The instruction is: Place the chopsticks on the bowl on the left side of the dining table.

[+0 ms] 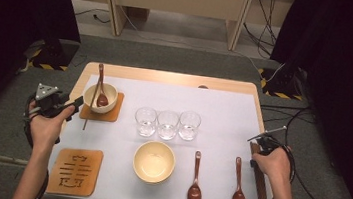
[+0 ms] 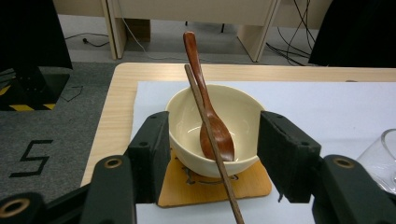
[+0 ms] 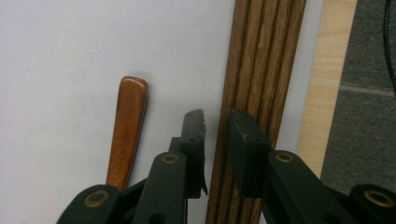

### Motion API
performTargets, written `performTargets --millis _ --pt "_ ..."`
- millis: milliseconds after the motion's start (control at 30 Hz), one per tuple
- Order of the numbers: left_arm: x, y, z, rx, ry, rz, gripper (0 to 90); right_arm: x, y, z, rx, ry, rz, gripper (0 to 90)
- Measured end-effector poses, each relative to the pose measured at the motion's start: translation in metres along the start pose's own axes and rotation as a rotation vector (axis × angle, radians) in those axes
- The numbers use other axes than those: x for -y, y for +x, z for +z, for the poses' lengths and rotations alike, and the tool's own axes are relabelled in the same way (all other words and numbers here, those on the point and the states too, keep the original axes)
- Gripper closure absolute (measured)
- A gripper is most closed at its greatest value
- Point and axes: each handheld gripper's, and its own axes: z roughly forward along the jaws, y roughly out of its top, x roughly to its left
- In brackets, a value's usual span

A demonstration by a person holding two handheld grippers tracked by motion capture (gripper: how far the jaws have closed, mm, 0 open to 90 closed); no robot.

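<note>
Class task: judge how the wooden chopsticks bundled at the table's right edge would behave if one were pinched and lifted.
The chopsticks look thin, straight and rigid, so probably stiff and light. Lying tight side by side, one is likely hard to separate. The right gripper has narrow jaws over them; a smooth stick may pivot or slip.

Legible markings — a black numeral "5" (image 2: 31, 157) on the grey carpeted floor (image 2: 56, 140), left of the worktop; yellow-and-black hazard striping (image 2: 21, 107) on a dark stand base. No other text, label or brand can be read.
</note>
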Motion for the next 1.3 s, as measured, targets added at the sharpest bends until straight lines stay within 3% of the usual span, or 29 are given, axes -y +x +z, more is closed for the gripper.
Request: performTargets --millis 400,1000,1300 --pt "0.001 -0.004 0.002 0.007 0.007 0.004 43.5 -0.002 0.007 0.003 0.005 0.025 -0.008 78.7" --pt "0.003 -0.003 0.004 0.011 0.01 -0.007 43.5 0.005 0.011 0.003 0.016 0.152 0.005 79.3" --pt "0.003 -0.003 0.003 0.01 0.005 -0.002 43.7 0.004 0.013 0.005 0.043 0.173 0.025 84.9"
